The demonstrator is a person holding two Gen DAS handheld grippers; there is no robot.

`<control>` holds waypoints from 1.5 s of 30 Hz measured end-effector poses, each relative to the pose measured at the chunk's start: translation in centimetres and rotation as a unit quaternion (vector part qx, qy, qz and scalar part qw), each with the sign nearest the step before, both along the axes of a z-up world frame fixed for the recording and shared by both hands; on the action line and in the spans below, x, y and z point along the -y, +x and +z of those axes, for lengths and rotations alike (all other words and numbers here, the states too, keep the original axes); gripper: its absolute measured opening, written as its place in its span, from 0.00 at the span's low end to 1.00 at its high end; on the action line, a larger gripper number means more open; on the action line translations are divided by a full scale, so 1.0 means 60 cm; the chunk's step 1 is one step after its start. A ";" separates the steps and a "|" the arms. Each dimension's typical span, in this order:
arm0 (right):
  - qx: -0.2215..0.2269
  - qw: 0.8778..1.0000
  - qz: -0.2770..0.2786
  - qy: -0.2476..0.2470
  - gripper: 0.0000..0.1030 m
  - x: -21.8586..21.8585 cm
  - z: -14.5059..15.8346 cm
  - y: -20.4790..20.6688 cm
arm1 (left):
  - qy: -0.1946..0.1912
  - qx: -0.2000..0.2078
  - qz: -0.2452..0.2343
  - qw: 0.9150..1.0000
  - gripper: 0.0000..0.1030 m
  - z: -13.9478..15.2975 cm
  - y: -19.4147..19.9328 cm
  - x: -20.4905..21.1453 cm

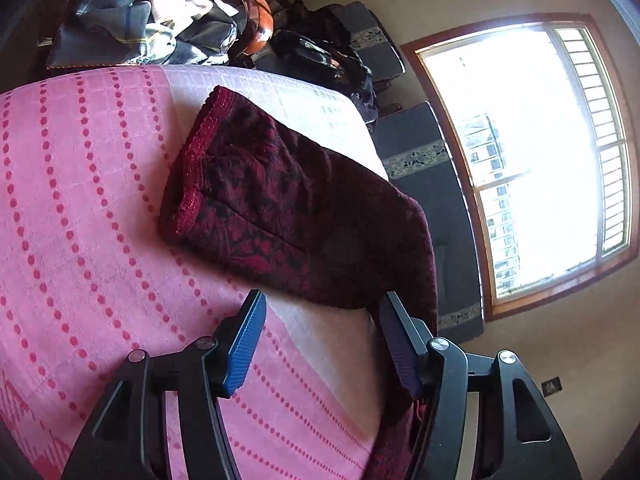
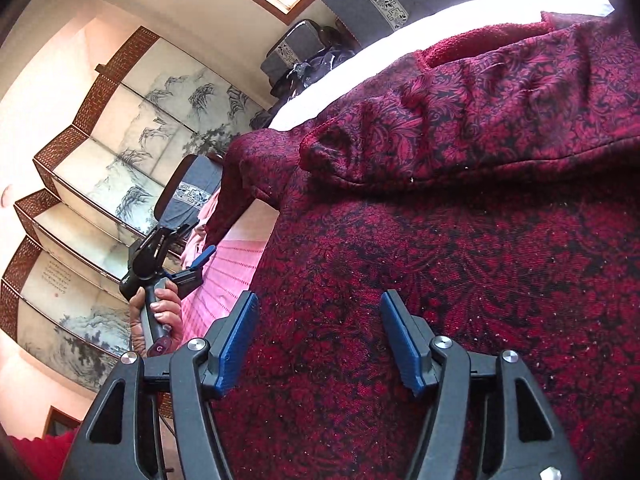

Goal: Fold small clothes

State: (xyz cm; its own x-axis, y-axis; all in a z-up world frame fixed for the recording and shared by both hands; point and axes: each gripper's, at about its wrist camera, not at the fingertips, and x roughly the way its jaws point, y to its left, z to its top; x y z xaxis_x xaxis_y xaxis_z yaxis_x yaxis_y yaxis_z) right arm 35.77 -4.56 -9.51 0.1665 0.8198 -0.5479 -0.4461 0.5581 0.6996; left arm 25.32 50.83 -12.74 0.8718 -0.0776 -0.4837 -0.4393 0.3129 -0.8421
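Slippage looks the main hazard in the left wrist view: the dark red garment (image 1: 288, 208), a thick floral-patterned piece with a ribbed cuff, lies on the pink dotted sheet (image 1: 80, 240) with its near end trailing off the sheet's edge on the window (image 1: 532, 160) side. The left gripper (image 1: 320, 344) hovers just short of the garment, jaws spread wide and holding nothing. A grab taking only the top layer could drag the bulky fabric off the sheet or undo the lay. Beyond the sheet sits a heap of other clothes (image 1: 136, 20).

From the right wrist view, the garment fills most of the frame, a sleeve-like part bunched over the body. The right gripper (image 2: 316, 340) hangs over the body panel, jaws wide and empty. Beside the garment, over the sheet, the left gripper (image 2: 192, 264) appears in the person's hand (image 2: 160, 312). Stiff, heavy cloth may spring back from a fold.
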 end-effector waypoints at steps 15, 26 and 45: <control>0.005 1.000 -0.002 0.011 0.60 0.005 -0.003 -0.003 | -0.020 -0.006 0.051 0.998 0.00 -0.036 0.006 -0.068; 0.005 1.000 -0.003 0.017 0.61 0.011 -0.003 -0.004 | -0.091 -0.058 0.049 0.993 0.36 -0.025 -0.025 -0.085; 0.003 0.999 -0.003 0.032 0.61 0.017 0.001 -0.003 | -0.033 -0.005 0.109 0.993 0.04 -0.019 -0.001 -0.124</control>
State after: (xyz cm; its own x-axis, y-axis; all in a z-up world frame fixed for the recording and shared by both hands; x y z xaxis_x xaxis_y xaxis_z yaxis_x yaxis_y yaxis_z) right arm 35.57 -5.60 -9.46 0.1739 0.8525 -0.4930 -0.4472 0.5144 0.7317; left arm 25.29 58.27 -13.90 0.8669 0.0812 -0.4918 -0.4984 0.1539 -0.8532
